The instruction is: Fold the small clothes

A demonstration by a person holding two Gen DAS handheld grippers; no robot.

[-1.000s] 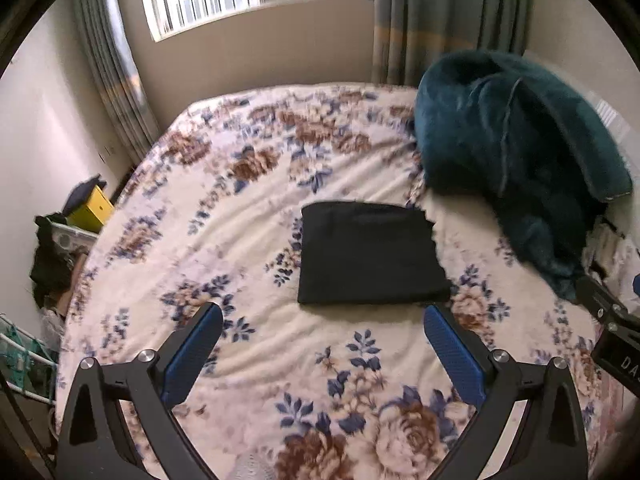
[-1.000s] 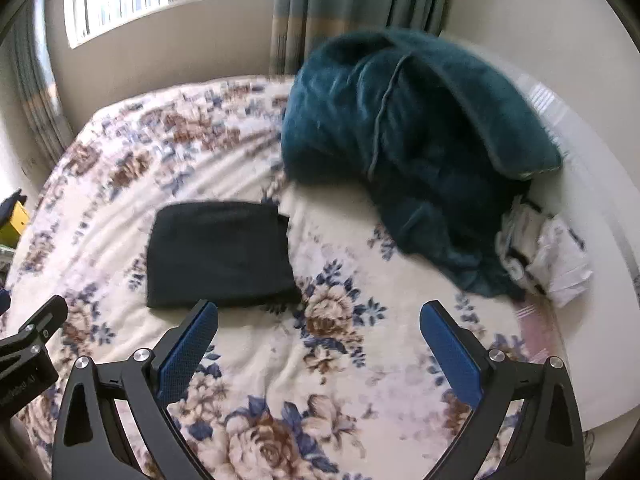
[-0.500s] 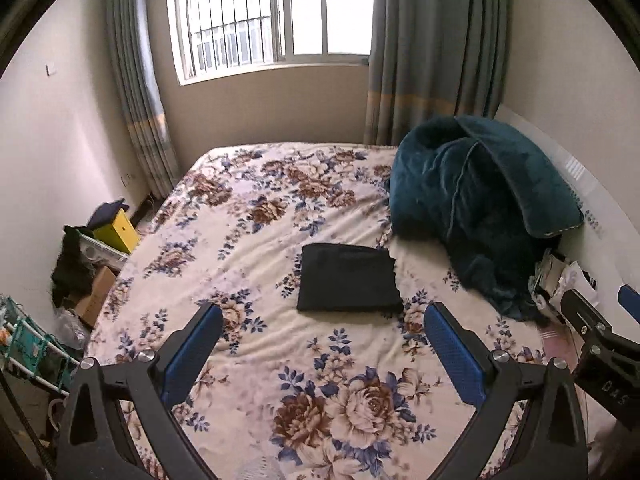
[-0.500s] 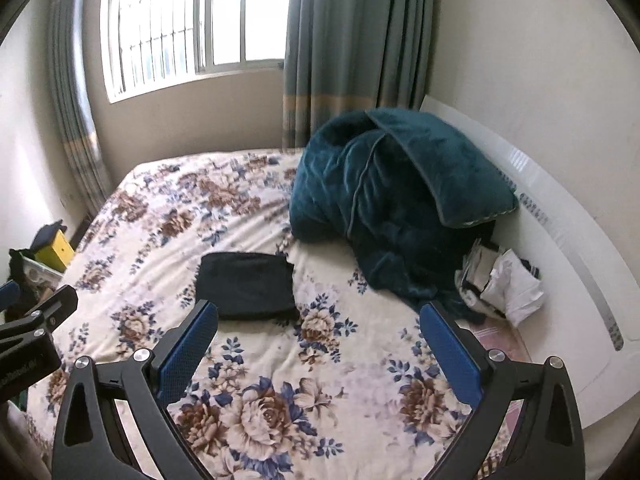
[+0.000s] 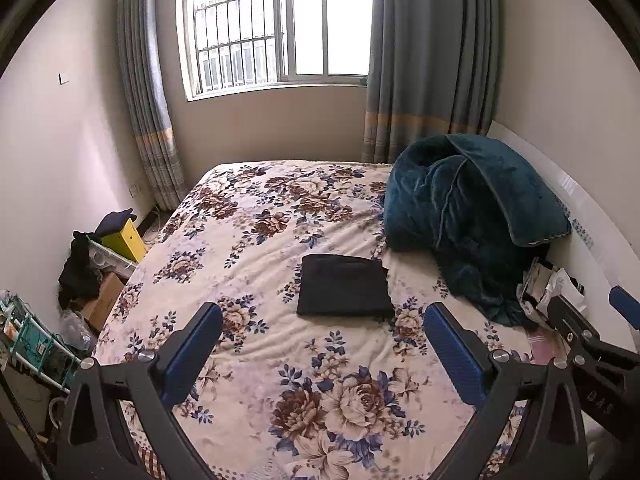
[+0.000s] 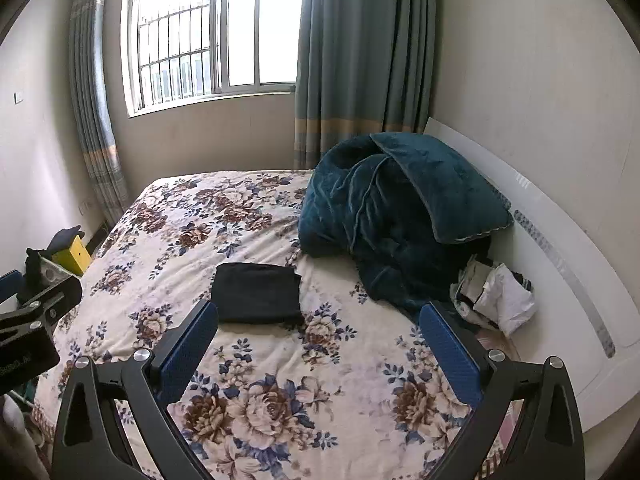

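A black garment (image 5: pixel 345 286) lies folded into a flat rectangle in the middle of the floral bed (image 5: pixel 256 240); it also shows in the right wrist view (image 6: pixel 258 294). My left gripper (image 5: pixel 322 330) is open and empty, held well above and behind the garment. My right gripper (image 6: pixel 318 326) is open and empty too, at the same distance back. The right gripper's body shows at the right edge of the left wrist view (image 5: pixel 588 356), and the left gripper's body shows at the left edge of the right wrist view (image 6: pixel 32 324).
A heaped teal blanket (image 5: pixel 472 216) fills the bed's far right by the white headboard (image 6: pixel 560 264). Crumpled bags and papers (image 6: pixel 496 294) lie beside it. Boxes, a yellow box (image 5: pixel 126 238) and clutter stand on the floor left of the bed. A window and curtains are behind.
Both grippers have pulled up and back from the bed, so the folded garment looks smaller and farther and the window is in view. Both stay open and empty.
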